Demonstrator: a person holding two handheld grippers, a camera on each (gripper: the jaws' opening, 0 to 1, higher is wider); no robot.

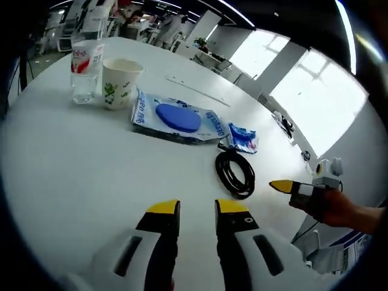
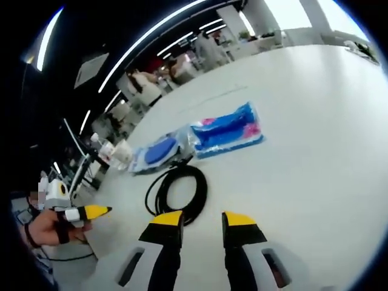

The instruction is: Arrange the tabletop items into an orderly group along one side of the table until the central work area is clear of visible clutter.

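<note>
Bottle [image 1: 85, 63] and paper cup [image 1: 119, 82] are stood touching at far left, blue wipes pack [image 1: 176, 118] beside, small blue packet [image 1: 244, 137] next, black cable coil [image 1: 235, 173] nearest. Left gripper [image 1: 197, 210] and right gripper [image 2: 202, 220] are held empty, jaws narrowly parted. Cup could be tipped if pack is shoved; coil may be unwound if dragged.

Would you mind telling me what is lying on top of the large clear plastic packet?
A flat blue oval pad lies on top of the clear printed packet, near its middle. What is inside the packet beneath the pad is covered and cannot be made out.
</note>
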